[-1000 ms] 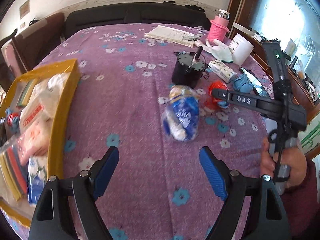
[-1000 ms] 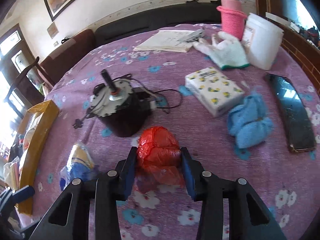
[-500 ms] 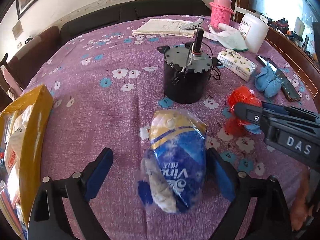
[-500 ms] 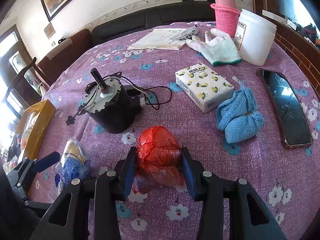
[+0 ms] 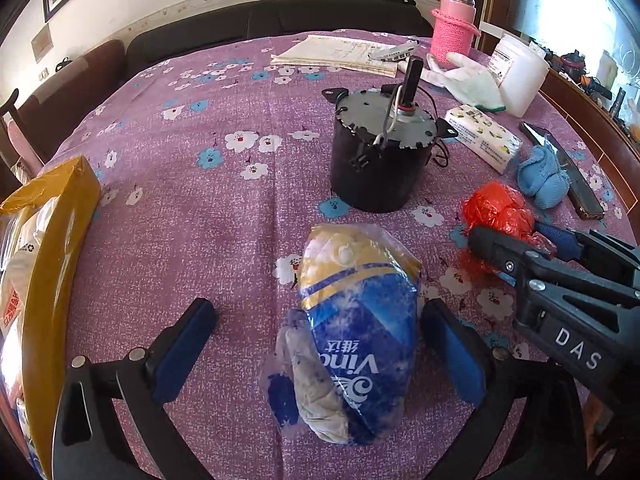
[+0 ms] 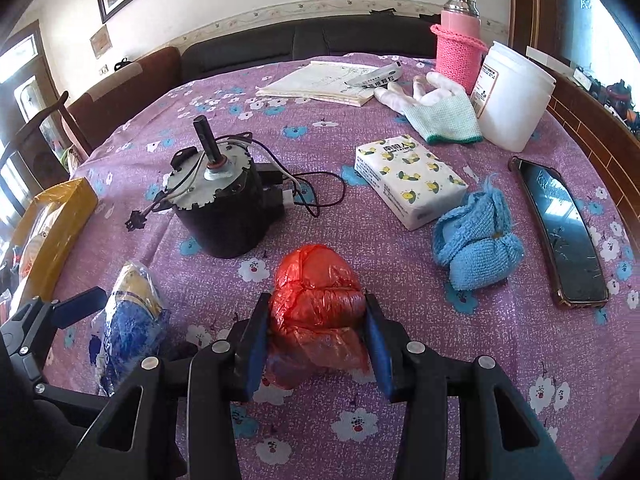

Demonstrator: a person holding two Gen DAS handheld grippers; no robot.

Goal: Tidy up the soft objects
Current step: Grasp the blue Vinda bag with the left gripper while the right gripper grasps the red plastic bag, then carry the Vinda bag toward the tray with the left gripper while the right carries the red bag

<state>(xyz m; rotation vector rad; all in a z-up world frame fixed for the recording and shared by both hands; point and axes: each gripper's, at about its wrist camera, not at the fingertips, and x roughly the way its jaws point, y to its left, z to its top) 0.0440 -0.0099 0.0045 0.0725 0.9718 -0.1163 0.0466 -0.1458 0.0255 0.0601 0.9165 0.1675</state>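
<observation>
left gripper [image 5: 320, 344] straddling the blue and gold plastic packet [image 5: 352, 336], jaws wide and opening, packet between them; right pad close against the packet's side, left pad well apart from it, so nothing clamped. right gripper [image 6: 316, 344] clenched on the red plastic bag bundle [image 6: 320, 300], both blue pads pressed into its sides, loose plastic spilling onto the cloth beneath. taking the black motor [image 5: 380, 156] as the landmark, standing upright on the purple flowered tablecloth [image 5: 200, 220] with its shaft up and wires trailing: packet lying just in front of the motor, nearer the camera; red bundle in front and to the right of it, beside the packet; blue knitted cloth [image 6: 476, 248] to the right of the motor, next to the dark phone [image 6: 560, 232]; lemon-print tissue pack [image 6: 408, 180] right of the motor and a little behind it; white work glove [image 6: 436, 112], white plastic tub [image 6: 512, 100] and pink-sleeved flask [image 6: 458, 44] farther behind and to the right; papers [image 6: 320, 82] behind the motor near the far edge. yellow box [image 5: 52, 260] of packaged goods well to the left of the motor at the table's edge.
</observation>
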